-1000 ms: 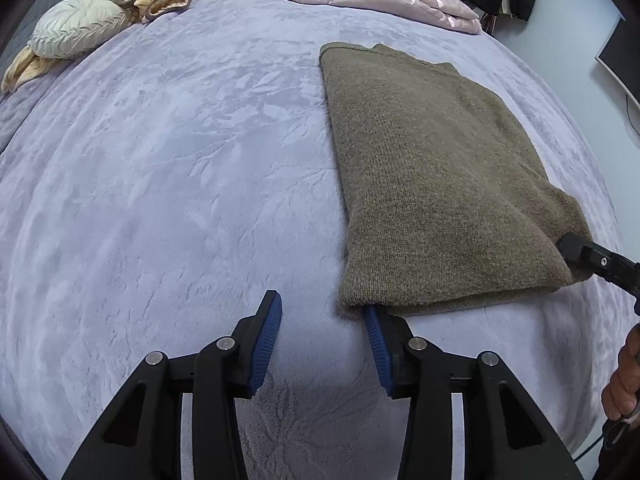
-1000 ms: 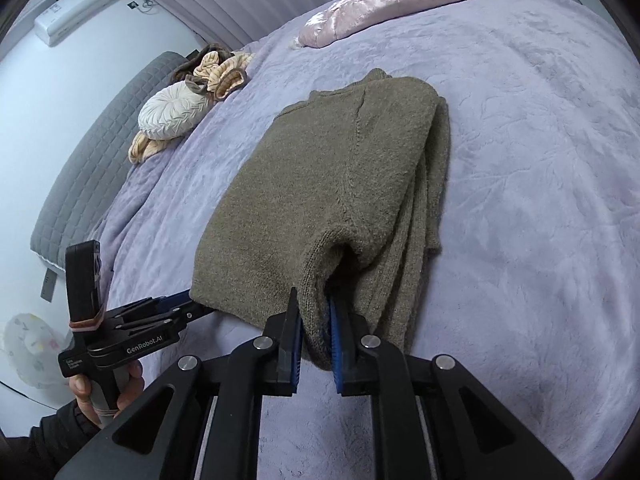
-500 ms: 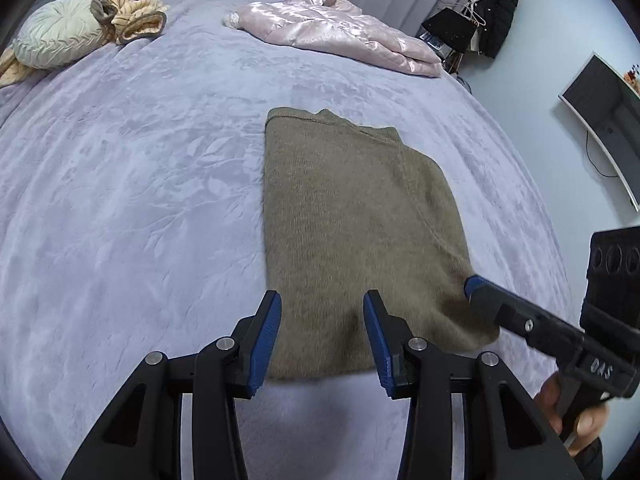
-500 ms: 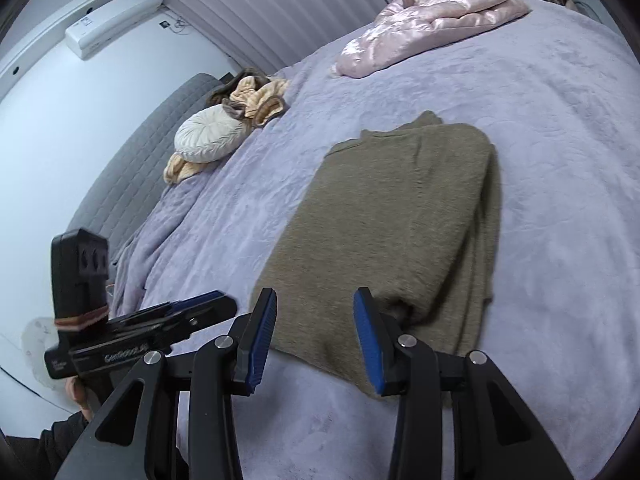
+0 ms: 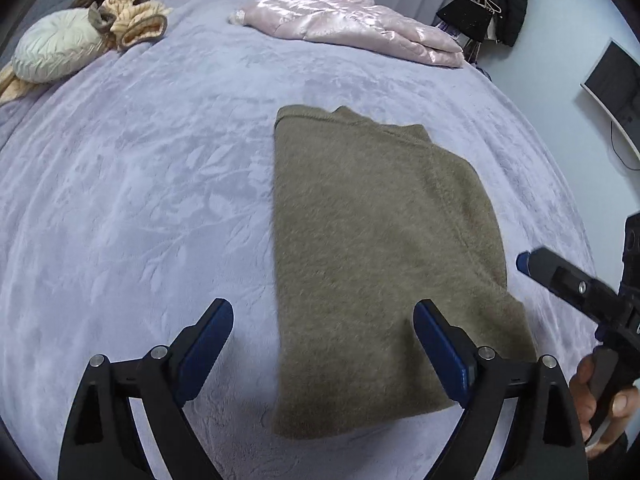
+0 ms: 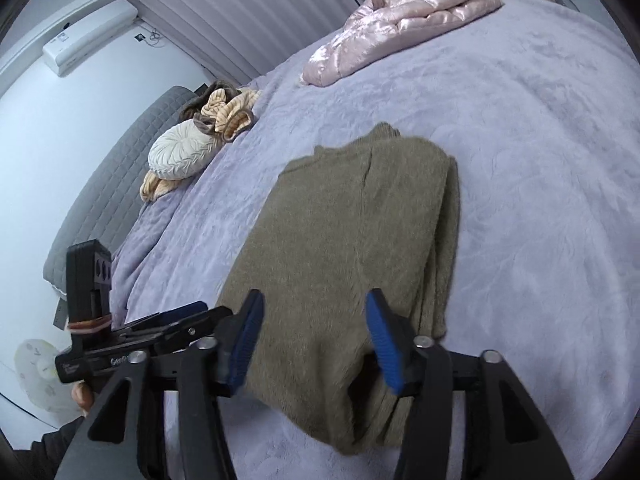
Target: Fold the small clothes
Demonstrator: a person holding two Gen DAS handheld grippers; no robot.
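An olive-brown knit sweater [image 5: 372, 240] lies folded into a long rectangle on the lavender bed cover [image 5: 140, 200]. It also shows in the right wrist view [image 6: 352, 248], with stacked layers along its right edge. My left gripper [image 5: 323, 344] is open and empty, hovering over the sweater's near left corner. My right gripper [image 6: 314, 340] is open and empty above the sweater's near end. The right gripper appears at the right edge of the left wrist view [image 5: 576, 288]. The left gripper appears at the left of the right wrist view [image 6: 160, 328].
A shiny pink padded jacket [image 5: 352, 24] lies at the far side of the bed. A round cream cushion [image 5: 56, 50] and a tan garment [image 5: 136, 20] sit at the far left. A grey headboard [image 6: 116, 172] and a wall screen [image 5: 616, 92] border the bed.
My right gripper let go of the sweater's near edge and opened. Both grippers rose and pulled back from the sweater, and my left jaws spread wider. The sweater stays flat.
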